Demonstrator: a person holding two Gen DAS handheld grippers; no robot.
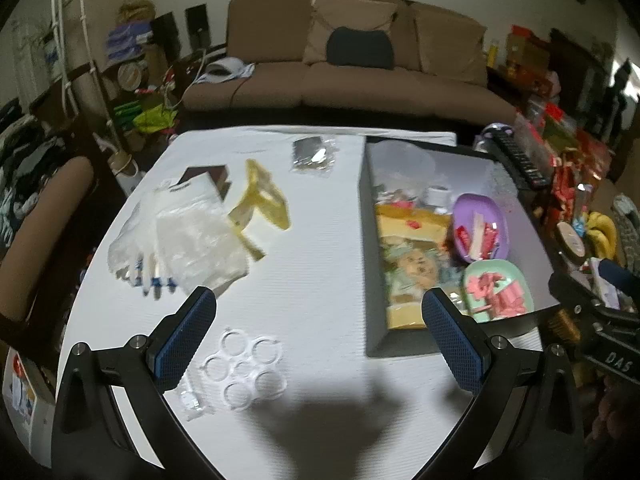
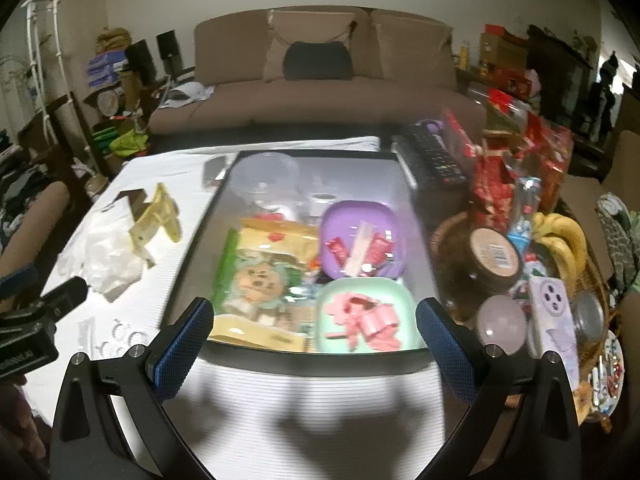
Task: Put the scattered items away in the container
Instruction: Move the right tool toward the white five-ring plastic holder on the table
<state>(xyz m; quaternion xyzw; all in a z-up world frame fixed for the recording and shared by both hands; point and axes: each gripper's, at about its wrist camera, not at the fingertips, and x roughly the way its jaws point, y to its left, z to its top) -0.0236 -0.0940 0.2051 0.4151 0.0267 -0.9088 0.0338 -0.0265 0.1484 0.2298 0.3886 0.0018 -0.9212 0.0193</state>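
Observation:
A grey open box [image 1: 370,264] [image 2: 408,200] sits on the white table and holds snack bags, a purple dish [image 2: 360,236] and a green dish [image 2: 366,316]. Left of it on the table lie clear plastic bags [image 1: 188,240], a yellow plastic piece [image 1: 262,200], a clear six-ring holder [image 1: 244,372] and a small foil packet [image 1: 312,154]. My left gripper [image 1: 320,320] is open and empty above the table, between the ring holder and the box. My right gripper [image 2: 314,328] is open and empty, over the box's near edge.
A brown sofa [image 1: 340,60] stands behind the table. Right of the box are a remote [image 2: 432,156], red packages [image 2: 520,152], a basket with bananas [image 2: 564,240] and jars. A chair arm [image 1: 44,232] is at the left.

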